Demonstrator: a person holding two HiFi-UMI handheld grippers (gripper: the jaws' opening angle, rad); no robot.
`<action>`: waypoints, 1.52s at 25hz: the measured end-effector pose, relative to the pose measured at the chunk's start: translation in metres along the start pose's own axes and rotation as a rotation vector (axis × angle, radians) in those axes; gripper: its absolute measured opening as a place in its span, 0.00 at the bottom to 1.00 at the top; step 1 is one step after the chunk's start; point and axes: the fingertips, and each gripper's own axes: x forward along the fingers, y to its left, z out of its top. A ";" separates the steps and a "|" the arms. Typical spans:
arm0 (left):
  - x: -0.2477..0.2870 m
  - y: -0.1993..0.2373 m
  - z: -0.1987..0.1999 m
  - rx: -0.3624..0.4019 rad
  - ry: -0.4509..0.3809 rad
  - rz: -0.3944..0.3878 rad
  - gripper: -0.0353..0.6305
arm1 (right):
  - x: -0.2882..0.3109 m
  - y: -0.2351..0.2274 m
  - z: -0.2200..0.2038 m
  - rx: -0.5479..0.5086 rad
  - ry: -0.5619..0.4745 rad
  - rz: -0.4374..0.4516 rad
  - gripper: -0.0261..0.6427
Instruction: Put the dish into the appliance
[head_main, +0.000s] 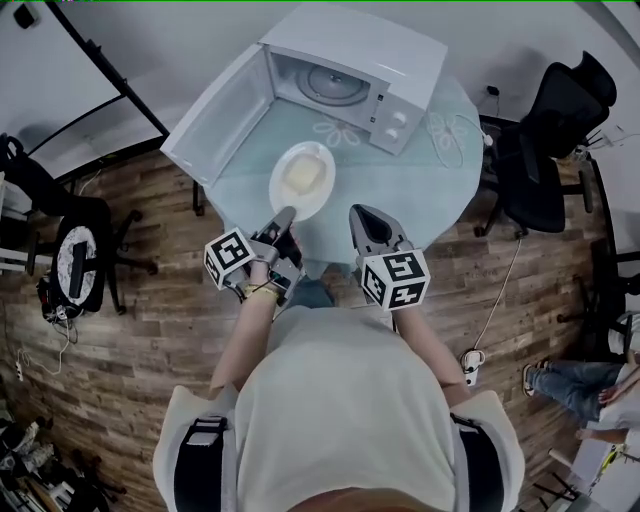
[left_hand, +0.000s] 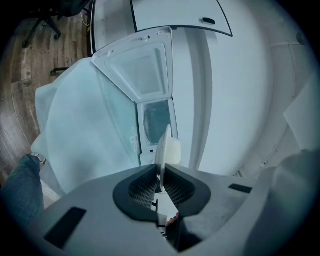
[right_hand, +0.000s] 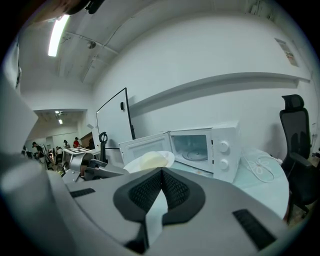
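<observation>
A white dish (head_main: 302, 178) with a pale yellow lump on it hangs just above the round table's front half, before the white microwave (head_main: 350, 85), whose door (head_main: 215, 120) stands swung open to the left. My left gripper (head_main: 283, 216) is shut on the dish's near rim. In the left gripper view the dish (left_hand: 164, 148) shows edge-on between the pads, with the microwave cavity (left_hand: 156, 120) straight beyond. My right gripper (head_main: 366, 220) hovers to the right of the dish, shut and holding nothing. The right gripper view shows the dish (right_hand: 150, 161) and the microwave (right_hand: 210, 150) ahead.
The table (head_main: 450, 170) wears a pale blue cloth and overhangs a wooden floor. A black office chair (head_main: 555, 140) stands at the right, another chair (head_main: 78, 258) at the left. A person's legs in jeans (head_main: 580, 385) and a cable with a plug (head_main: 470, 365) are on the floor.
</observation>
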 end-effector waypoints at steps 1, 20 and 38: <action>0.008 0.000 0.007 -0.001 0.005 -0.005 0.11 | 0.008 -0.003 0.004 -0.001 0.001 -0.003 0.05; 0.134 0.018 0.104 -0.009 0.105 0.063 0.11 | 0.117 -0.060 0.042 0.033 0.014 -0.090 0.05; 0.228 0.059 0.155 -0.056 0.157 0.108 0.11 | 0.186 -0.089 0.038 0.061 0.073 -0.139 0.05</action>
